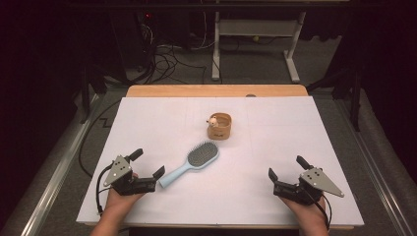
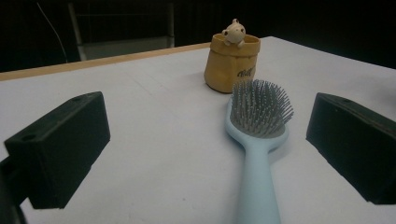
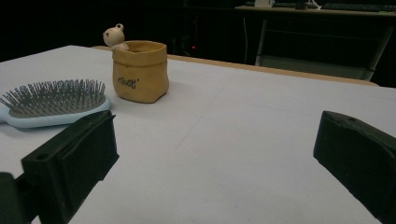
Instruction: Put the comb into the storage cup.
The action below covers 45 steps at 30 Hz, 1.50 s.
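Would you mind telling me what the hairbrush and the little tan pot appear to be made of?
Hairbrush: likely plastic, smooth pale blue handle with a soft sheen, grey bristles. Tan pot: probably glazed ceramic shaped like a sack, with a slight gloss and moulded folds; resin is possible.

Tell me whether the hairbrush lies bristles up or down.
Bristles up: the hairbrush lies flat on the table, its grey pins pointing upward, clear in both gripper views.
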Tool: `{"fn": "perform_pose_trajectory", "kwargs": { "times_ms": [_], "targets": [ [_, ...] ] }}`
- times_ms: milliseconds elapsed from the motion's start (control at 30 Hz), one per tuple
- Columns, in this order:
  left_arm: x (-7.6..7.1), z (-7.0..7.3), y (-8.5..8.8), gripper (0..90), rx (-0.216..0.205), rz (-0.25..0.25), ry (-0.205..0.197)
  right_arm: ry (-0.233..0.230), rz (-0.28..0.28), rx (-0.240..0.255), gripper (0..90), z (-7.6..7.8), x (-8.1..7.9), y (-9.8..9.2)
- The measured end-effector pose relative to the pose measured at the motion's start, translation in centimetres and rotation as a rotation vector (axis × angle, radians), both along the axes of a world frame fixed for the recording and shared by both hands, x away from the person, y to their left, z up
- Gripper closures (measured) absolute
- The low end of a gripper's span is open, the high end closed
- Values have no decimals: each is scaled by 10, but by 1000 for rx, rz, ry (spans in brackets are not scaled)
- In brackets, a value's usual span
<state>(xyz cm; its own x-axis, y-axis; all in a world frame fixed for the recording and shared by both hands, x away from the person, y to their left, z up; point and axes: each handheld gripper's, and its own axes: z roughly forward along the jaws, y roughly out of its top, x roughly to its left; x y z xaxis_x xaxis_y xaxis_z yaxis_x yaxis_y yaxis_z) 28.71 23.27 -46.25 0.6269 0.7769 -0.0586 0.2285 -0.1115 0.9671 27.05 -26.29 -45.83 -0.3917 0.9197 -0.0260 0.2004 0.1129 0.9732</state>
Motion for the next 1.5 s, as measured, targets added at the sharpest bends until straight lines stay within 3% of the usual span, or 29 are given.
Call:
{"fn": "perform_pose_trajectory", "kwargs": {
  "times_ms": [467, 767, 1067, 1367, 1500],
  "targets": [
    [-2, 0, -3, 2, 37, -14, -16, 2, -2, -2, 2, 1, 1, 1],
    [-1, 1, -2, 0, 21, -15, 5, 9, -3, -8, 2, 1, 1, 1],
    [-4, 3, -2, 0, 8, -33, -39, 15, 1, -12, 2, 1, 1, 3],
    [-2, 3, -4, 0, 23, -42, -3, 13, 8, -15, 2, 0, 2, 4],
    [1, 2, -9, 0, 76, -60, 36, 14, 9, -13, 2, 0, 2, 4]
  ]
}}
